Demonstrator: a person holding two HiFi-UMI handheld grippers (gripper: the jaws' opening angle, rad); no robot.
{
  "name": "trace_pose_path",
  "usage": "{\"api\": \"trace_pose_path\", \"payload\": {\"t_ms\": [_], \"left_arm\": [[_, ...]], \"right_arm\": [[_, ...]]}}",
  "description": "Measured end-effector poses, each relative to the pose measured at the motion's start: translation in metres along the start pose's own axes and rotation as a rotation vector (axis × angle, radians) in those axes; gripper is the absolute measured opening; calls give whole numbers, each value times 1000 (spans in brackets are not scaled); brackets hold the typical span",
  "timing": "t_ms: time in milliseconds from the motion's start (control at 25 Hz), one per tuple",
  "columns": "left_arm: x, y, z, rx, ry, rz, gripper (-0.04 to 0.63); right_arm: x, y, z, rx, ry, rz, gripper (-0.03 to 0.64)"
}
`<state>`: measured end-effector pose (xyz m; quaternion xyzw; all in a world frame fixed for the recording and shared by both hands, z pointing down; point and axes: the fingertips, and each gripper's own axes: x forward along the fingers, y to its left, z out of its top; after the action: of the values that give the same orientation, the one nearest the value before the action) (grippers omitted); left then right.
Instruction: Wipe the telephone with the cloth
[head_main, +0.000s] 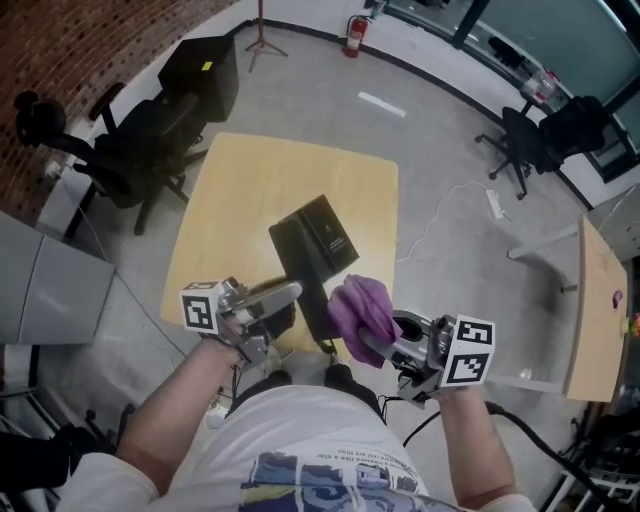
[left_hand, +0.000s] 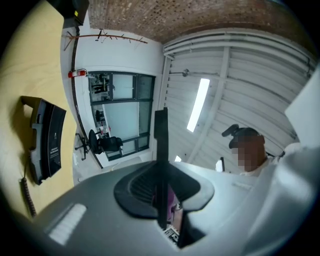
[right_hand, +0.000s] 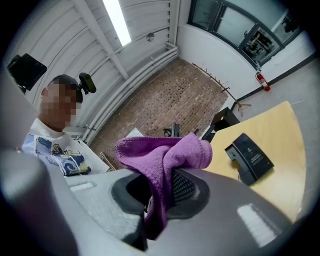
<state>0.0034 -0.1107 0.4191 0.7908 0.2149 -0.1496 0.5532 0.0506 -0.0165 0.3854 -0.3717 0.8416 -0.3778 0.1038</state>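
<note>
Purple cloth (right_hand: 165, 155) is clamped in my right tongs (right_hand: 157, 200): the pads are closed on its middle, and the rest bunches up over the top of them. From the head view the cloth hangs in the air just off the near edge of the tabletop (head_main: 250, 180), close to the telephone's (head_main: 318, 238) near end but not touching it as far as I can see. The telephone lies flat near the middle of the pale wood top, black, with the handset seated along its left side and the coiled cord trailing toward me. My left tongs (head_main: 290, 293) sit low at the near edge, just left of the telephone. Their gap is narrow, and in the left gripper view only a thin dark strip shows in it, probably their own edge. I can make out nothing held. Status: cloth picked up and ready. I see no sign that wiping has begun. Remaining, by my reading: bring the cloth down onto the telephone and wipe over the body and handset, perhaps steadying it with the left.
</note>
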Motion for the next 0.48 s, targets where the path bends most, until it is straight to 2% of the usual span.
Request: {"api": "trace_pose_path", "payload": {"t_ms": [160, 320, 480], "left_arm": [[0, 14, 10, 4, -56, 46, 77], [2, 32, 14, -6, -116, 96, 77], [-3, 59, 12, -8, -168, 189, 77]], "right_arm": [[-19, -16, -17, 21, 28, -83, 43], [-38, -36, -30, -5, 72, -181, 43], [-49, -47, -38, -2, 110, -201, 43]]}}
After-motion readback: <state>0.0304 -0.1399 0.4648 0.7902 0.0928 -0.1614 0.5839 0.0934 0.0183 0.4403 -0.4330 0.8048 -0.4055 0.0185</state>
